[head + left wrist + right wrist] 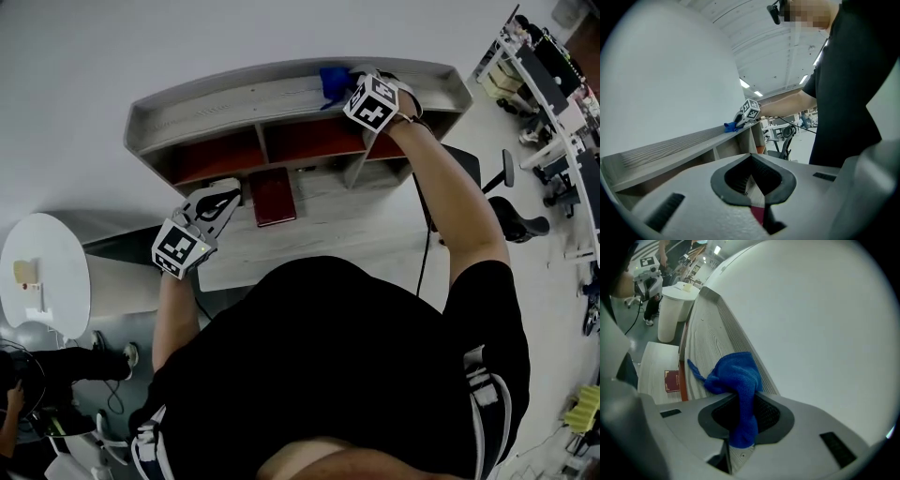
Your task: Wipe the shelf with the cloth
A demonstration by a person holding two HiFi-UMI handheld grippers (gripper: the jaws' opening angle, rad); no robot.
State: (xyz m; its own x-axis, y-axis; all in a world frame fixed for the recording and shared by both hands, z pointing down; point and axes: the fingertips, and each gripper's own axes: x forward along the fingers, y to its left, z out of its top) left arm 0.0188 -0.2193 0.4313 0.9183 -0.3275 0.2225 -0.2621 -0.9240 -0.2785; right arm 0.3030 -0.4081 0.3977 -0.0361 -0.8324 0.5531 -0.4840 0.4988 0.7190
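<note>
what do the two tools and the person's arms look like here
Both are pale grey moulded shells with black ribbed inner faces. The left tool and right tool each carry a cube of black-and-white square markers. The person wears a black short-sleeved shirt; the forearms are uncovered. A thin black cable hangs by the right arm.

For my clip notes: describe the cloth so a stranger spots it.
Find the grey shelf unit against the white wall. On its top ledge, right of the middle, the right gripper pinches the cloth, the only bright blue, crumpled thing.
</note>
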